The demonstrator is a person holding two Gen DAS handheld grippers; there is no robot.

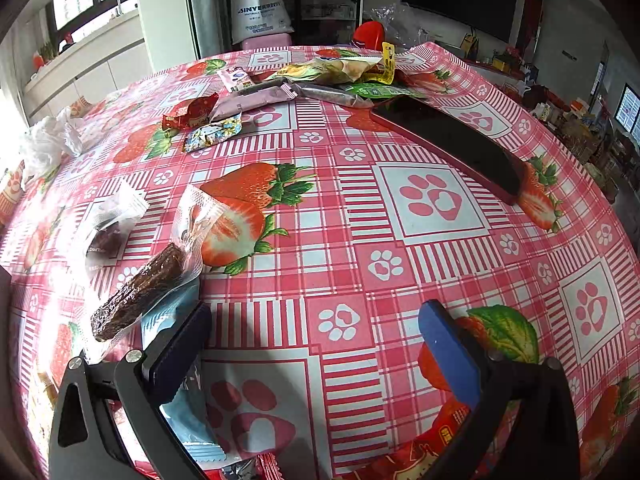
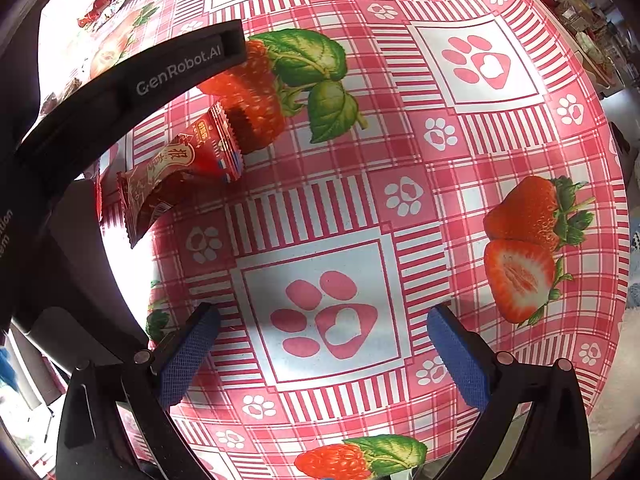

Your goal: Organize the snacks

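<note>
Snack packets lie scattered over a pink strawberry-and-paw tablecloth (image 1: 432,200). My left gripper (image 1: 316,324) is open above the near edge, nothing between its fingers. A clear packet with a brown bar (image 1: 140,292) lies just left of its left finger, over a light blue packet (image 1: 188,420). A red packet (image 1: 448,436) sits under the right finger. Far across the table lies a pile of several packets (image 1: 320,76), with a red candy packet (image 1: 192,114) in front. In the right wrist view my right gripper (image 2: 324,316) is open over bare cloth; a red packet (image 2: 180,172) lies up left, beside the other gripper's black body (image 2: 132,84).
A dark tray with a red rim (image 1: 452,144) sits at the far right of the table. A clear wrapped dark snack (image 1: 108,232) and crumpled white plastic (image 1: 44,144) lie at the left. A red lid (image 1: 370,34) stands behind the pile. Cabinets and shelves surround the table.
</note>
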